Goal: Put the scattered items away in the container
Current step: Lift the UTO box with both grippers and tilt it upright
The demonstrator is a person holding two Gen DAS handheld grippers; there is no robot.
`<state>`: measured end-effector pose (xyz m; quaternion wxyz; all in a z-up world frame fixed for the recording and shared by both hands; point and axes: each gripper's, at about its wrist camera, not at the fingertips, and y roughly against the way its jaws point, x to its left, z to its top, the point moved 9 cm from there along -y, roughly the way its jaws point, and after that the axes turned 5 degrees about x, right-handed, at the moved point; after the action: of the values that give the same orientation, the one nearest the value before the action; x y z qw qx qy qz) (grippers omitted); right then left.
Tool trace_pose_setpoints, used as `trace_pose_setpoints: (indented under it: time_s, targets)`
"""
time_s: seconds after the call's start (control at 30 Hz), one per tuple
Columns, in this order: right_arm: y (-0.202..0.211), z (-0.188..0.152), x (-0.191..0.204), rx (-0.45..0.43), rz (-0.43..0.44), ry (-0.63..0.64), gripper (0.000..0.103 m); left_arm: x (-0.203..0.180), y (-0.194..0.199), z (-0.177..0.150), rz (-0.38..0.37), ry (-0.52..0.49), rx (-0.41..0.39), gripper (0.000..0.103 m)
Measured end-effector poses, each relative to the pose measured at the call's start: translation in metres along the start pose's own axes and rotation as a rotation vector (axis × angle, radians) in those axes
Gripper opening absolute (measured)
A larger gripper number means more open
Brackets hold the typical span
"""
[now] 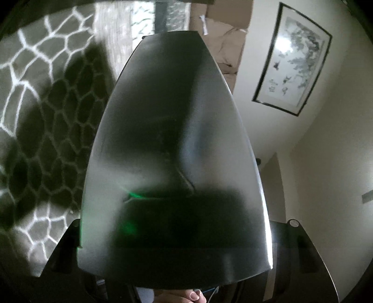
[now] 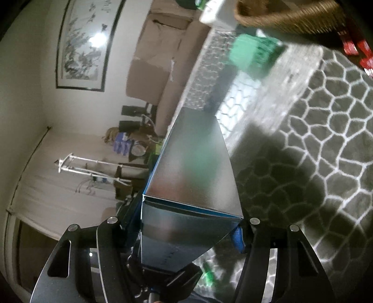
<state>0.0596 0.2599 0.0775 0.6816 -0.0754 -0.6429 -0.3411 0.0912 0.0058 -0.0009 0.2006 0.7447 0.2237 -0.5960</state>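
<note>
A long, dark glossy box (image 1: 167, 139) fills the left wrist view, and my left gripper (image 1: 181, 230) is shut on it, with its fingers (image 1: 70, 237) pressed against the box's sides. In the right wrist view my right gripper (image 2: 186, 223) is shut on a dark box with blue edges (image 2: 193, 172), held up off the surface. I cannot tell whether both views show the same box. The wicker basket (image 2: 291, 21) sits at the top right, beyond the box. A green packet (image 2: 254, 53) lies blurred on the patterned cloth (image 2: 326, 139) near the basket.
Grey cloth with a white cell pattern (image 1: 35, 81) covers the surface below. A white item (image 2: 214, 11) sits next to the basket and red items (image 2: 356, 49) lie at the far right. A framed picture (image 1: 293, 60) hangs on the wall. A person's fingertip (image 1: 193, 296) shows at the bottom.
</note>
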Motion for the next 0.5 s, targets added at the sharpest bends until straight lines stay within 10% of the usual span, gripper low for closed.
trace_pose_setpoints:
  time_s: [0.5]
  targets:
    - [-0.019,-0.017,0.124,0.045,0.119,0.125,0.064,-0.109,0.076,0.016,-0.099,-0.119,-0.067,0.055]
